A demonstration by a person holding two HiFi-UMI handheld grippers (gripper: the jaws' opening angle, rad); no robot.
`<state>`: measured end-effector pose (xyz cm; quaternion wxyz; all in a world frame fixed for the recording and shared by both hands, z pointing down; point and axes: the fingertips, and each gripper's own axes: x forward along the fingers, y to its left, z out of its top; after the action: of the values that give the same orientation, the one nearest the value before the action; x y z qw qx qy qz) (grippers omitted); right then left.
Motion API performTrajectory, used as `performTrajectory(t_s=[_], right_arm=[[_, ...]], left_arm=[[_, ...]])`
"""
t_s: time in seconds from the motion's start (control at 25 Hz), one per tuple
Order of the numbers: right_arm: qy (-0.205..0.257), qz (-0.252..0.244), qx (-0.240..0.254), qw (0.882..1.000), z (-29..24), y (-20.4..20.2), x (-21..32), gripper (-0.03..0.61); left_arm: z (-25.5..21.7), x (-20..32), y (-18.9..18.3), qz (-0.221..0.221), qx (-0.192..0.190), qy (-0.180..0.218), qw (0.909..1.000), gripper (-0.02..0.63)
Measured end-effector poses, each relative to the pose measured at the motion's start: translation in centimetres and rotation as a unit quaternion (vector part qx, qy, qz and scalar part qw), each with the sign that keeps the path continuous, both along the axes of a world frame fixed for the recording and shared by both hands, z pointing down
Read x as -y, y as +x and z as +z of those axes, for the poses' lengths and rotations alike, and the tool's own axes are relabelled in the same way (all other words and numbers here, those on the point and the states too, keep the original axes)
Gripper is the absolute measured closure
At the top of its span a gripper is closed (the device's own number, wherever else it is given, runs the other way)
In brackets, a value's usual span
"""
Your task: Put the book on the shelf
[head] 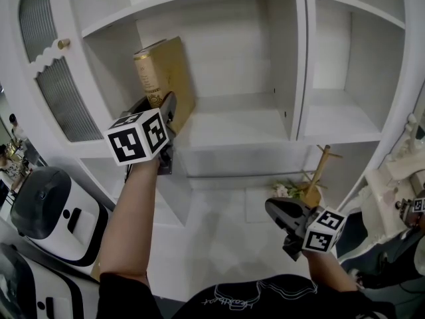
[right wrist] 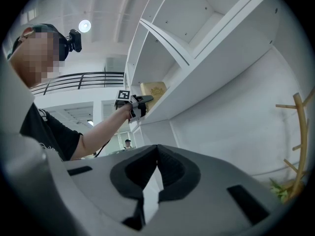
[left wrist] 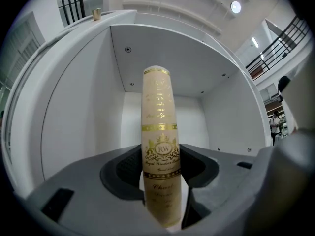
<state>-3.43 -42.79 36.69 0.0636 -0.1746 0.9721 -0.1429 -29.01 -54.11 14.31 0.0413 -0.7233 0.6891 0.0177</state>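
Observation:
A tan book (head: 166, 68) with gold print stands upright at the left end of the white shelf (head: 246, 128), leaning a little to the right. My left gripper (head: 169, 106) is shut on its lower spine from the front. In the left gripper view the spine (left wrist: 160, 132) rises between both pads, inside the shelf compartment. My right gripper (head: 275, 208) hangs low at the right, below the shelf, shut with nothing in it; its pads meet at the tip (right wrist: 157, 154). The right gripper view shows the book (right wrist: 153, 90) and the left gripper (right wrist: 135, 104) from the side.
A cabinet door (head: 60, 92) with ribbed glass stands open at the left. A vertical divider (head: 300, 58) bounds the compartment on the right. Below are a wooden stand (head: 317, 171) with flowers (head: 285, 190) and white machines (head: 46, 205) at the lower left.

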Motion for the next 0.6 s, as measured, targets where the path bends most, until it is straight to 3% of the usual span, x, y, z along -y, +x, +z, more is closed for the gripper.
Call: performTrajectory(t_s=[0.4, 0.6], right_arm=[[0.007, 0.003, -0.002, 1.0, -0.6, 0.3, -0.4, 0.572], [0.007, 0.001, -0.008, 1.0, -0.7, 0.5, -1.2, 0.572]], left_arm=[[-0.1, 0.6, 0.0, 0.005, 0.01, -0.001, 0.9999, 0.413], [-1.0, -0.4, 0.6, 0.02, 0.018, 0.017, 0.9995, 0.371]])
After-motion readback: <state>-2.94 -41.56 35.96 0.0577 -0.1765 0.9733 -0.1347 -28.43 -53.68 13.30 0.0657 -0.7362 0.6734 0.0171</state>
